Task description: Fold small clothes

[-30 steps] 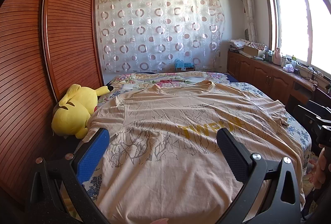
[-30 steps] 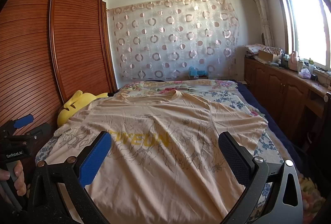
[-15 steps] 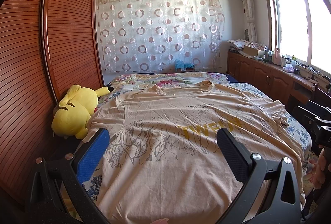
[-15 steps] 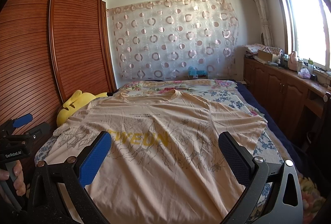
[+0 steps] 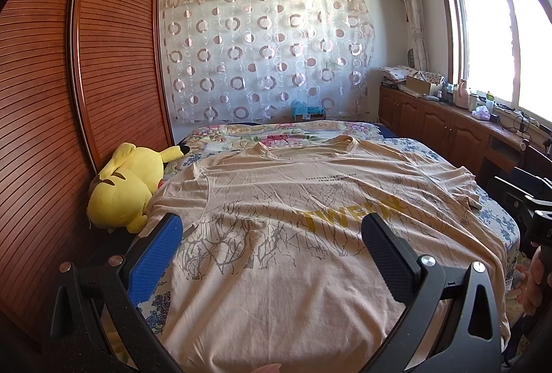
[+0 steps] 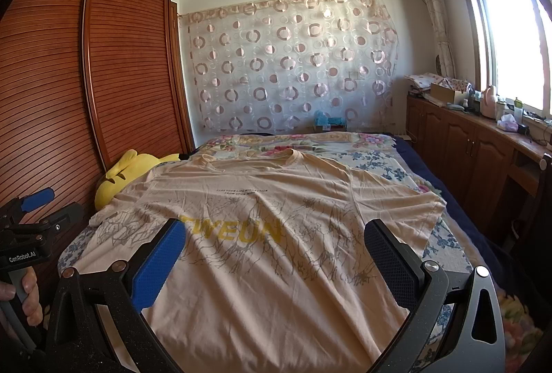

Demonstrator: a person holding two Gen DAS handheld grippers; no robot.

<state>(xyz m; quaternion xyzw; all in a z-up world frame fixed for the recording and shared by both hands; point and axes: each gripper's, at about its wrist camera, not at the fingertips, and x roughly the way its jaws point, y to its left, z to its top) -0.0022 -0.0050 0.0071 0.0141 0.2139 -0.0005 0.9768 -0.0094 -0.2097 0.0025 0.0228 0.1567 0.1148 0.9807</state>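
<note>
A beige T-shirt [image 5: 293, 235] with yellow lettering and grey branch print lies spread flat, front up, on the bed, collar at the far end. It also shows in the right wrist view [image 6: 276, 235]. My left gripper [image 5: 272, 235] is open and empty, held above the shirt's lower left part. My right gripper [image 6: 276, 238] is open and empty above the shirt's lower right part. The left gripper's body [image 6: 27, 235] shows at the left edge of the right wrist view. The right gripper's body [image 5: 538, 218] shows at the right edge of the left wrist view.
A yellow plush toy [image 5: 127, 187] lies at the bed's left edge against the wooden wardrobe [image 5: 69, 97]. The floral bedsheet [image 5: 276, 135] covers the bed. Wooden cabinets [image 6: 465, 145] with clutter run under the window on the right. A curtain [image 6: 293, 69] hangs on the far wall.
</note>
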